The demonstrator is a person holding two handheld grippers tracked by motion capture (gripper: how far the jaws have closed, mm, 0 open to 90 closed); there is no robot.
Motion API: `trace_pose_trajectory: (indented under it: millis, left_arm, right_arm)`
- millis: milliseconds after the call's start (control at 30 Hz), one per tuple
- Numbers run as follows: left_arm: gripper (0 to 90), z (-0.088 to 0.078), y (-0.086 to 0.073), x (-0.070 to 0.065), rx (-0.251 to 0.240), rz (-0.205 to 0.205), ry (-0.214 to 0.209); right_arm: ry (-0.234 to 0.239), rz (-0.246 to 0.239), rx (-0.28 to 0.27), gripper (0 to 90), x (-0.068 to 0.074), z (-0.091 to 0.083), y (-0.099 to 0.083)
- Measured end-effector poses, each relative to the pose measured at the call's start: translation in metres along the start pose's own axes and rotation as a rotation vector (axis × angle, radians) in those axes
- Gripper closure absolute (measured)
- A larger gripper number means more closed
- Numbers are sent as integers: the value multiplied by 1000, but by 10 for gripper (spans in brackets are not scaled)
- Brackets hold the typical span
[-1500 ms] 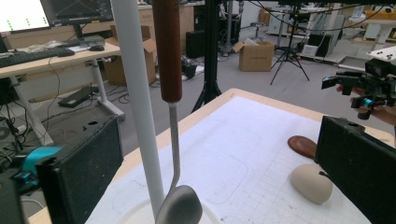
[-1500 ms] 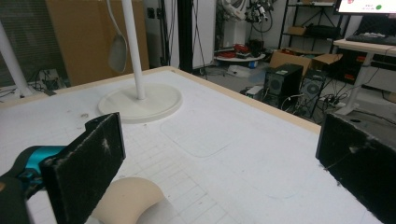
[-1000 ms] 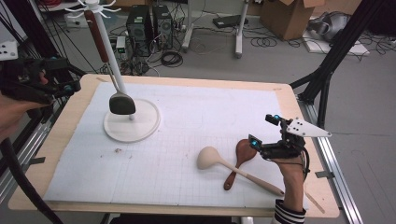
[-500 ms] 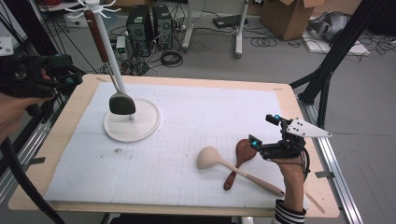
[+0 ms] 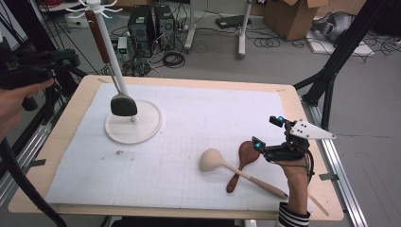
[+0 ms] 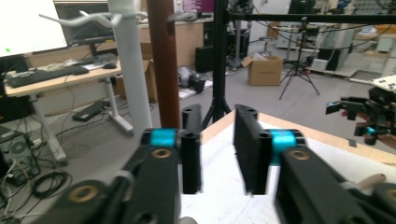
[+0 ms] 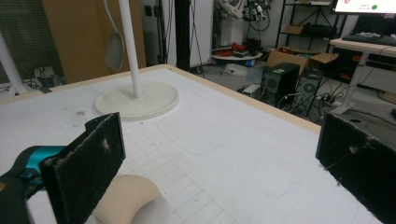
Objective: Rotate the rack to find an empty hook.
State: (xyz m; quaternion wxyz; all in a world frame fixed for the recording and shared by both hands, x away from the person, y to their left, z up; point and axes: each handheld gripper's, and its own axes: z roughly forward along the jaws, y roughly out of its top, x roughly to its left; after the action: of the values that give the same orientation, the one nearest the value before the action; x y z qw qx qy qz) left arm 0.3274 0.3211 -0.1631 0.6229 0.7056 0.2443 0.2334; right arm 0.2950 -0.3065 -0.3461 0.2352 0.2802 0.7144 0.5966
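Left hand-held gripper [image 6: 217, 154] off the desk's [image 5: 189, 85] left edge, jaws just been closing, nothing between them. Right hand-held gripper [image 5: 268, 137] released, wide, beside pale ladle [image 5: 236, 170] and brown spoon [image 5: 241, 163]. Spatula [image 5: 113, 71] hangs on rack [image 5: 134, 124].

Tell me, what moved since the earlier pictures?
The left gripper drew away from the hanging spatula, rose a little, and its jaws have just been closing, with nothing between them. The right gripper, pale ladle and brown spoon stayed put.
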Motion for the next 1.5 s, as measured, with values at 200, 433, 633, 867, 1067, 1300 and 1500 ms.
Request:
trace_pose_trajectory:
  millis: [200,433,633,867,1067,1300,1500]
  left_arm:
    - [884,6,13,0,2,-26,35]
    - [898,12,26,0,-14,-27,97]
    - [898,22,39,4,-18,-12,138]
    - [898,27,46,10,-17,-27,182]
    - [898,32,47,15,8,-21,214]
    - [898,36,44,23,-8,-31,244]
    - [898,32,45,30,2,-32,266]
  right_arm:
    - [0,-5,1,2,-1,0,0]
    - [-4,-1,6,2,-1,-1,-1]
    - [-5,3,2,2,-2,-1,-1]
    - [-3,3,12,2,-1,1,-1]
    - [-1,6,9,3,-2,0,-1]
    - [-8,6,4,2,-4,-3,-1]
    - [-10,3,3,2,-2,-2,0]
